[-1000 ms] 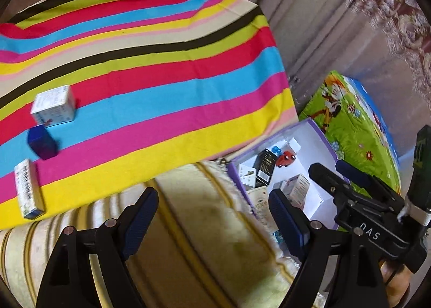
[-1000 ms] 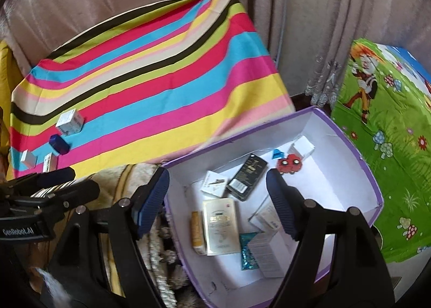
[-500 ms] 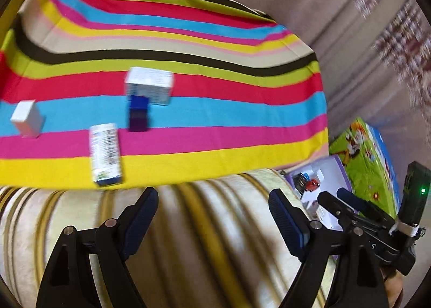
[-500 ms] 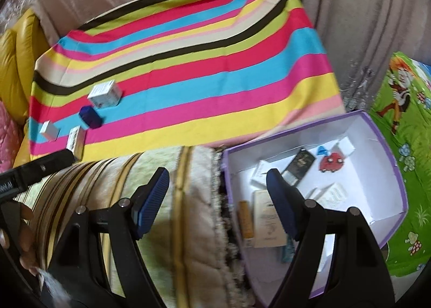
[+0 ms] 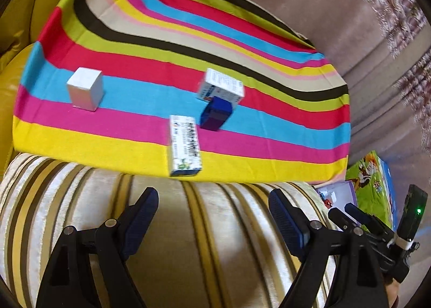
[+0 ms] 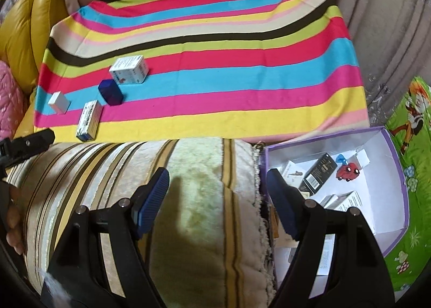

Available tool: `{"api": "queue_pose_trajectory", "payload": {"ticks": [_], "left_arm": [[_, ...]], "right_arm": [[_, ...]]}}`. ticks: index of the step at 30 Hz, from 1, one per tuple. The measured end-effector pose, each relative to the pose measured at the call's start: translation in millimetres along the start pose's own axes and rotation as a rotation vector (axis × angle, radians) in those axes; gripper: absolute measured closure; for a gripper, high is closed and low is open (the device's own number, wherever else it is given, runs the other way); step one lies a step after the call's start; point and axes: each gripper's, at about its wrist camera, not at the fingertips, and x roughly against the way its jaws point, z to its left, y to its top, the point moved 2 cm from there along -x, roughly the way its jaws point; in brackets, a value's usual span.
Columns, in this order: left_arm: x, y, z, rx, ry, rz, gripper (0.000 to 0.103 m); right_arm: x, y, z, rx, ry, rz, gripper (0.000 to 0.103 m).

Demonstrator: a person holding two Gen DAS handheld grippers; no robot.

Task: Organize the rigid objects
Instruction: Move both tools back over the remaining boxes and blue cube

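A striped cloth [image 6: 204,65] covers the seat, the largest thing in view; a cream striped cushion [image 6: 188,200] bulges along its near edge, between both grippers and everything on the cloth. Off the cloth's near right corner sits a purple-rimmed box [image 6: 392,151] holding a black carton [image 6: 319,170] and a red toy car [image 6: 348,171]. At the cloth's left end lie a printed white carton [image 5: 221,87], a long blue-and-white carton [image 5: 185,146], a plain white box [image 5: 84,88] and a dark blue box [image 5: 215,116]. The left gripper [image 5: 212,216] and right gripper [image 6: 216,195] gape wide, gripping nothing.
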Motion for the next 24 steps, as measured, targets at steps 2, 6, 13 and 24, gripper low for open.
{"api": "queue_pose_trajectory", "payload": {"ticks": [2, 6, 13, 24], "left_arm": [[-5, 2, 3, 0.004, 0.012, 0.018, 0.018], [-15, 9, 4, -0.007, 0.044, 0.046, 0.018], [-41, 27, 8, -0.018, 0.098, 0.091, 0.018], [-78, 44, 6, -0.058, 0.217, 0.156, 0.031]], "right_arm": [[-2, 1, 5, 0.017, 0.002, 0.005, 0.026], [-7, 5, 16, 0.046, 0.02, 0.018, 0.026], [-16, 13, 40, 0.109, 0.035, 0.026, 0.026], [-33, 25, 60, 0.147, 0.054, 0.043, 0.026]]}}
